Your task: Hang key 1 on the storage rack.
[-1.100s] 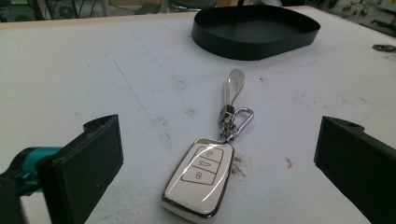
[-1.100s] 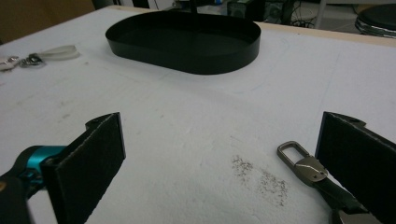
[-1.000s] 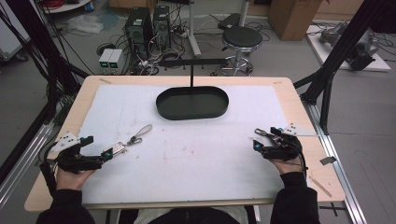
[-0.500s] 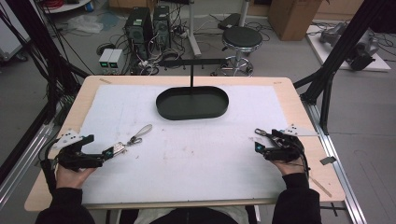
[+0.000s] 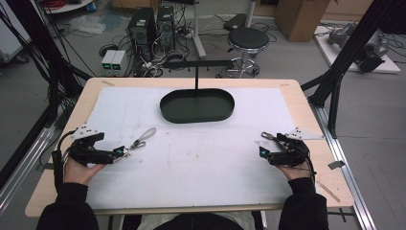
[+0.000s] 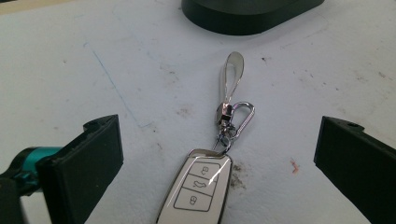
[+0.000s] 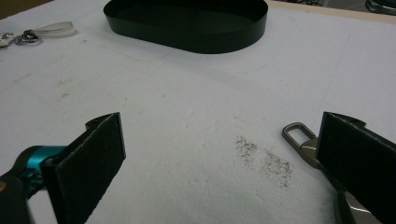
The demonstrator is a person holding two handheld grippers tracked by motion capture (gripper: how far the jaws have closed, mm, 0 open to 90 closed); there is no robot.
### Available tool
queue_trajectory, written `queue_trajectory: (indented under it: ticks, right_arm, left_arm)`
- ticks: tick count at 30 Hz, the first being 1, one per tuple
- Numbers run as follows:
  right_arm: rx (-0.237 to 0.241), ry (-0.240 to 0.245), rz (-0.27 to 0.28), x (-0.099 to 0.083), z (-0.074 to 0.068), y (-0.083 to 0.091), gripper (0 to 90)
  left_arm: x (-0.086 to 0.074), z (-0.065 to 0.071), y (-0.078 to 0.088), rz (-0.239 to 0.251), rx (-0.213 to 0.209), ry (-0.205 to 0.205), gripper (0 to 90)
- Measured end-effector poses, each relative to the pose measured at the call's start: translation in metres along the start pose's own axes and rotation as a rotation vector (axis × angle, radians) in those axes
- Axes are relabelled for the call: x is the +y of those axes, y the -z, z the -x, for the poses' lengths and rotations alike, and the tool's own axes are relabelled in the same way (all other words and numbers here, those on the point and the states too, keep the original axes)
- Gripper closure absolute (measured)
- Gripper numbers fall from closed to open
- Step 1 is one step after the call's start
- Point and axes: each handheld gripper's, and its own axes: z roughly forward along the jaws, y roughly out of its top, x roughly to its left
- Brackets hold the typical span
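Now the key fob (image 6: 196,191) lies between the left hand-held gripper's (image 6: 215,163) parted jaws.

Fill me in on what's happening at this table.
A person holds a gripper in each hand over a white-covered table. The left gripper is open, its jaws on either side of a white car key fob with a clip and strap. The right gripper is also open, with a metal clasp just beside one jaw. A black oval tray sits empty farther back. Nothing is gripped yet.
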Motion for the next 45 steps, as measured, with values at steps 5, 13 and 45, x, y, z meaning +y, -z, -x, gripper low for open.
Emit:
queue_trajectory:
  ticks: [5,13,45]
  right_arm:
    - [0.003,-0.005,0.001,0.0,-0.001,0.0,0.8]
    - [0.005,-0.004,-0.001,0.0,-0.001,0.0,0.8]
    - [-0.018,0.003,-0.008,0.0,-0.001,0.0,0.8]
  left_arm:
    - [0.009,-0.001,-0.005,-0.033,0.003,-0.02,1.7]
    - [0.025,0.001,-0.017,-0.079,-0.013,-0.053,1.7]
    - [0.061,0.012,-0.101,-0.391,-0.082,-0.155,3.7]
